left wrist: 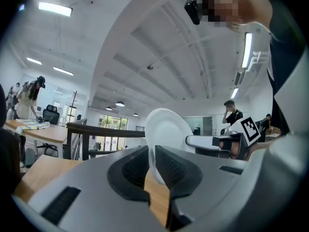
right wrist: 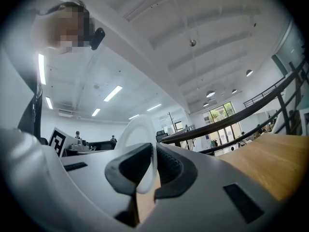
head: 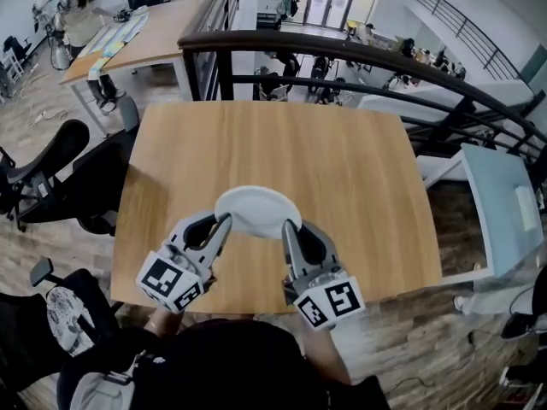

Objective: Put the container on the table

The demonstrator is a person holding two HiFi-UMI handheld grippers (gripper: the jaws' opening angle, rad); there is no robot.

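Note:
A white round container (head: 256, 210), shallow like a plate, hangs just above the near part of the wooden table (head: 342, 161). My left gripper (head: 224, 222) is shut on its left rim and my right gripper (head: 289, 227) is shut on its right rim. In the left gripper view the container (left wrist: 166, 129) stands up between the black pads (left wrist: 135, 167), pinched at its edge by the left gripper (left wrist: 151, 166). Seen from the right gripper view, the container's rim (right wrist: 137, 132) is clamped in the right gripper (right wrist: 154, 168) the same way. Both grippers point roughly level.
A dark curved railing (head: 359, 54) runs behind the table's far edge. Black office chairs (head: 51, 165) stand to the left, and another desk (head: 128, 37) lies at the back left. A pale blue table (head: 500, 203) is on the right.

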